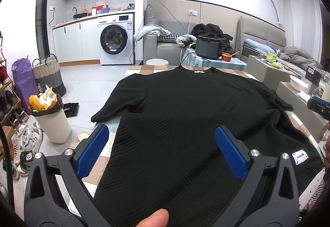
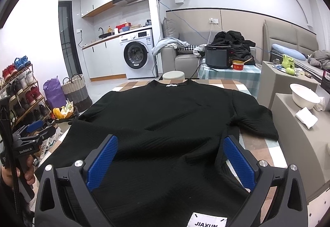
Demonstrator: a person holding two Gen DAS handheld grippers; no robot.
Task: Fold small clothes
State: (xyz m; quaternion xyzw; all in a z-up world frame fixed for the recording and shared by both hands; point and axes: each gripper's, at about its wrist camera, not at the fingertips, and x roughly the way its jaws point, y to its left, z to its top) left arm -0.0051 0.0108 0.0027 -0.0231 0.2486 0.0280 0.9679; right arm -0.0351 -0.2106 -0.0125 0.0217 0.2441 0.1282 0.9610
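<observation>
Lying flat on the checked tabletop (image 2: 259,144) is a black textured short-sleeved top (image 1: 185,107), with its collar at 12 o'clock and its hem at 6 o'clock, nearest to both cameras. Both sleeves are spreading out, one toward 9 o'clock and one toward 3 o'clock, and a white JIAXUN label (image 2: 207,220) is showing at the hem.

The left gripper (image 1: 163,150) is hovering over the hem part, its blue fingers (image 1: 92,150) standing wide apart and holding nothing. The right gripper (image 2: 171,161) is doing the same above the hem near the label, its fingers (image 2: 239,163) also wide and empty. Whether they are touching the cloth, I cannot tell.

As I am judging it, the folding is only beginning: the top is laid out and mostly smooth, with a small wrinkle near the 3 o'clock side, but no fold is made yet. The sleeves and the body are all waiting to be folded.
</observation>
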